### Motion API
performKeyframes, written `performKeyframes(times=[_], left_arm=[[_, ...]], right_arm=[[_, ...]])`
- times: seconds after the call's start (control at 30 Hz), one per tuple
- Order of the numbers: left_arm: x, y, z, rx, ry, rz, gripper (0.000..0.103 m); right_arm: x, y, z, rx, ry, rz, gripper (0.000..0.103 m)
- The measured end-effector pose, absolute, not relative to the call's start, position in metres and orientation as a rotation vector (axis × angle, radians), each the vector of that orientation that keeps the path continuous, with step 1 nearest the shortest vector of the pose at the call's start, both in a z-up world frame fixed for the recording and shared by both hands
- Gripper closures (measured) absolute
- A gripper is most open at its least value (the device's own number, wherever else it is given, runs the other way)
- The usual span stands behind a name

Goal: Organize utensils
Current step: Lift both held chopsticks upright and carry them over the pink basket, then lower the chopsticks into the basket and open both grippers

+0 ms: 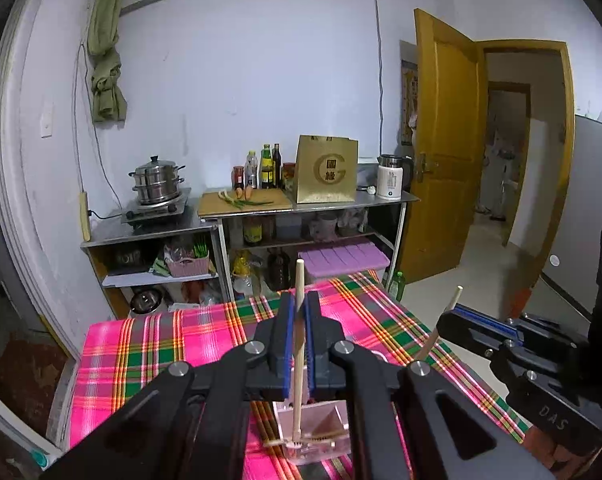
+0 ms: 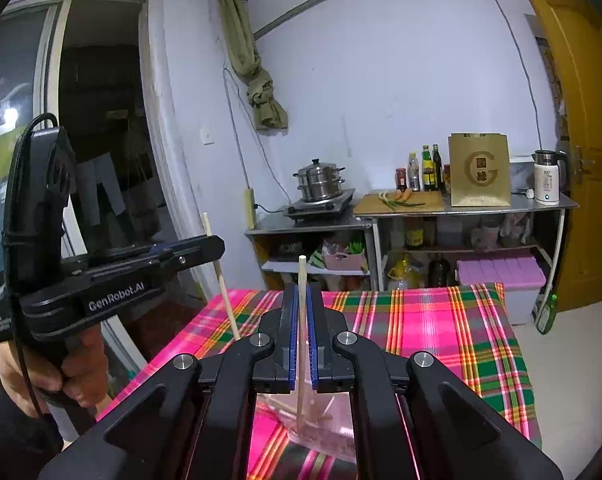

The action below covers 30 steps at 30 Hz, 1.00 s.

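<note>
**Two grippers, one chopstick each, above a clear holder**

In the left wrist view, the left gripper (image 1: 299,320) sits at lower centre of the frame, its blue-lined jaws pressed together on a pale wooden chopstick (image 1: 299,344). The stick stands nearly upright, its top poking above the fingertips and its lower end reaching down into a clear plastic container (image 1: 313,430) at the bottom centre. More chopsticks lie across the floor of that container. The container rests on a pink, green and yellow plaid tablecloth (image 1: 161,344).

At the right edge of the same frame, the right gripper (image 1: 447,318) comes in from the side, clamped on a second chopstick (image 1: 441,326) that leans up to the right.

The right wrist view shows that second chopstick (image 2: 301,340) upright between the right gripper's (image 2: 300,316) closed blue pads, its lower end inside the clear container (image 2: 321,424) at bottom centre. At the left of this frame the left gripper (image 2: 215,246) is seen side-on, held by a hand (image 2: 69,368) in the lower left, with its chopstick (image 2: 223,280) slanting down toward the tablecloth (image 2: 441,328).

Behind the table, a steel shelf unit (image 1: 261,216) in the middle of the frame carries a steamer pot (image 1: 157,180), a cutting board (image 1: 243,202), bottles (image 1: 265,166), a brown paper bag (image 1: 327,170) and a white kettle (image 1: 391,176). A wooden door (image 1: 445,140) stands open at the right.
</note>
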State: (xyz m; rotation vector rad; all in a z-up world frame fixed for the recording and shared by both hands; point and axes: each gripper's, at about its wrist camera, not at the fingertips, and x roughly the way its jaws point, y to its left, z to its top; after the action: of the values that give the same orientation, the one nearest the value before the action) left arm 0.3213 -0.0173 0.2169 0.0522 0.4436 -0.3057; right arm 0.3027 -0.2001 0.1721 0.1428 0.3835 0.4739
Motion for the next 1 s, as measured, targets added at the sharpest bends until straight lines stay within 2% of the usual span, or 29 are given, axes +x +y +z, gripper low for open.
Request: performKeyframes(times=[0.33, 1.0], left_arm=[[0.346, -0.016, 0.181, 0.007, 0.457, -0.341, 0.097], [0.361, -0.015, 0.125, -0.024, 0.586, -0.349, 0.097]], right_arm=[[0.327, -0.190, 0.152, 0.144, 0.381, 0.472, 0.099], [0.346, -0.181, 0.098, 0.128, 0.516, 0.465, 0.099]])
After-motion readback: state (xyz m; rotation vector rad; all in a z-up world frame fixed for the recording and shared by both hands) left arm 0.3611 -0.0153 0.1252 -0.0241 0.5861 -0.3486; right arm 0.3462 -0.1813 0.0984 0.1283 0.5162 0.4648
